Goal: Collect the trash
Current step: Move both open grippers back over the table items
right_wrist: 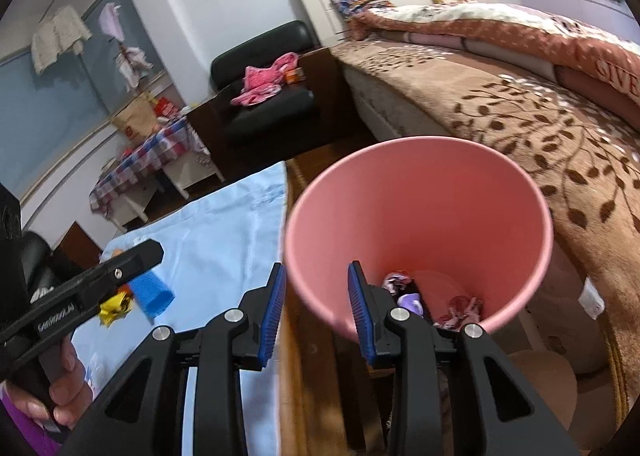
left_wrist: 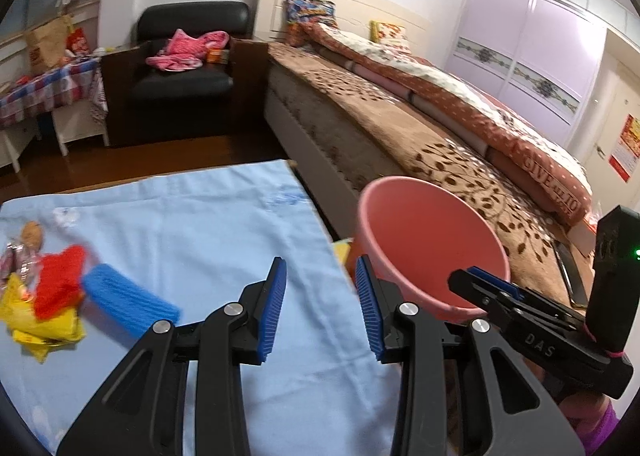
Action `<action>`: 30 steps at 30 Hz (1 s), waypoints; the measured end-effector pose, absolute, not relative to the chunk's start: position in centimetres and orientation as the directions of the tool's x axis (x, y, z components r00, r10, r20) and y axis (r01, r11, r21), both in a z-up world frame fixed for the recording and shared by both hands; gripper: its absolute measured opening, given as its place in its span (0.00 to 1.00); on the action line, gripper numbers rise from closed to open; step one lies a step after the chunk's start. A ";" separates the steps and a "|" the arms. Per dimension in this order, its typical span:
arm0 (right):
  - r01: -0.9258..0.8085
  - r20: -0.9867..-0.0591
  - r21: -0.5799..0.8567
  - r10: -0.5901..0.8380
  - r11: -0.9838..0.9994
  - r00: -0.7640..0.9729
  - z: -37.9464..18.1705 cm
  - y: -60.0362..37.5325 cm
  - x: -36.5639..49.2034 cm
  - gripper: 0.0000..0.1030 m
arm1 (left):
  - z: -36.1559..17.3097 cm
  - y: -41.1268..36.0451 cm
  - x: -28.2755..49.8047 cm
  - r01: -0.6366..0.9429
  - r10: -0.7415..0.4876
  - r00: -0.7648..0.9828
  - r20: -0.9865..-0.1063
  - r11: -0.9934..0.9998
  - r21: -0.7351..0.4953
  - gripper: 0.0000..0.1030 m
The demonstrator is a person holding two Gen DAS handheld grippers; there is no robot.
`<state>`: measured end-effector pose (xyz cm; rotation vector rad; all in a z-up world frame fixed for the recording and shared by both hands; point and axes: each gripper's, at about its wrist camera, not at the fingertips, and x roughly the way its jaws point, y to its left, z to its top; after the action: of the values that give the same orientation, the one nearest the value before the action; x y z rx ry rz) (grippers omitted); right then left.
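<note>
Two tongs hang empty, both spread with nothing between the pads. The right tongs (right_wrist: 316,306) straddle the near rim of the pink bin (right_wrist: 420,192), probably because that is where scraps get dropped; crumpled wrappers (right_wrist: 460,310) lie at its bottom. The left tongs (left_wrist: 320,306) point over the blue-clothed surface (left_wrist: 208,216), facing what is left: a far-left heap of yellow wrappers (left_wrist: 44,326), a red scrap (left_wrist: 60,284) and a blue ribbed block (left_wrist: 130,300). The bin stands just right of the surface, beside the bed (left_wrist: 400,112).
</note>
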<state>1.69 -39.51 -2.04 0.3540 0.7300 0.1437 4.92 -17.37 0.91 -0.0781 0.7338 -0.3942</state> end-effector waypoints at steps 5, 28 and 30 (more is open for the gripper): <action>-0.066 -0.623 0.344 0.281 0.936 0.730 -1.5 -37.0 1.7 0.31 | 1.4 -13.8 5.1 0.255 -0.332 0.705 -0.627 0.943 -0.212 0.35; -0.221 -0.659 0.295 0.366 0.930 0.657 -2.2 -29.5 2.8 0.35 | -2.8 3.3 8.5 -0.152 -0.088 0.689 -0.719 0.953 -0.263 0.35; -0.228 -0.663 0.295 0.370 0.928 0.650 -2.3 -28.9 2.9 0.36 | -3.6 3.6 8.8 -0.164 -0.098 0.672 -0.734 0.947 -0.277 0.35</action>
<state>2.93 -28.91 -2.26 0.1922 0.7937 0.3420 8.78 3.59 -3.60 -0.3351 0.8374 0.0374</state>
